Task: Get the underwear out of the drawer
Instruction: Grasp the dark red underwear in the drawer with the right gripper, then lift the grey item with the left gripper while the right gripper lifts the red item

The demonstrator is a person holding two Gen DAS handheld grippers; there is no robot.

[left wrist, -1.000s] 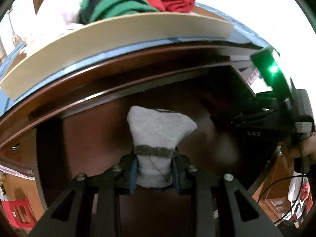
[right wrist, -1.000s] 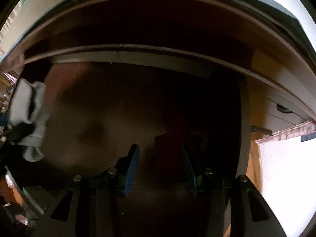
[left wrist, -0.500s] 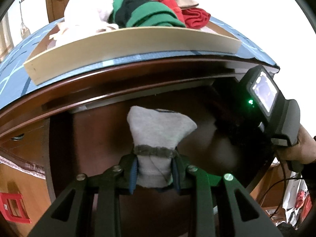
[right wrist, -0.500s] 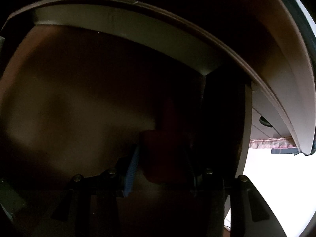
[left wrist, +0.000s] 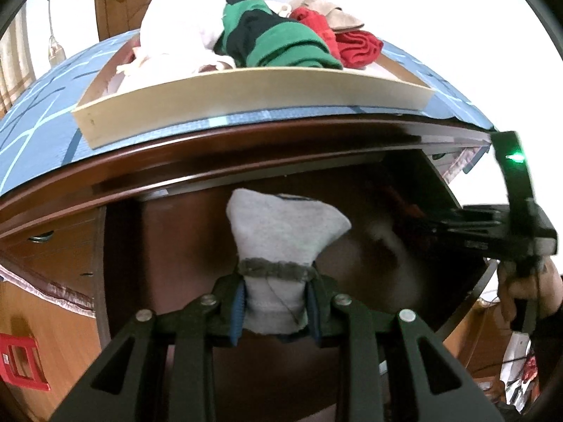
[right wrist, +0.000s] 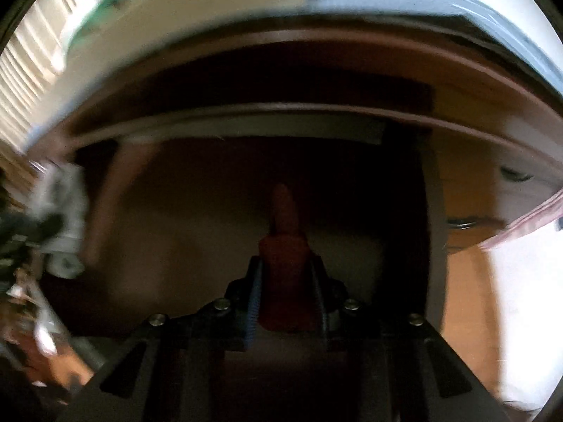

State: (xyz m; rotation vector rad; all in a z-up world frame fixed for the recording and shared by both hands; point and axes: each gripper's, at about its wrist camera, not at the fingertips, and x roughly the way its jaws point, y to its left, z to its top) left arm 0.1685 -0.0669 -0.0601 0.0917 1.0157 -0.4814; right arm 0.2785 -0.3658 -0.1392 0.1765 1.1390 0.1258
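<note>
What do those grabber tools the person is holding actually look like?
Both are black. The left gripper and right gripper each have two fingers with ribbed blue pads, angular struts and silver bolts. From the left view, the right tool's body carries a green light.

Both wrist cams sit right behind their fingers, angled down, close over the same open dark-brown wooden drawer (left wrist: 169, 246); each catches the other gripper at its edge.
</note>
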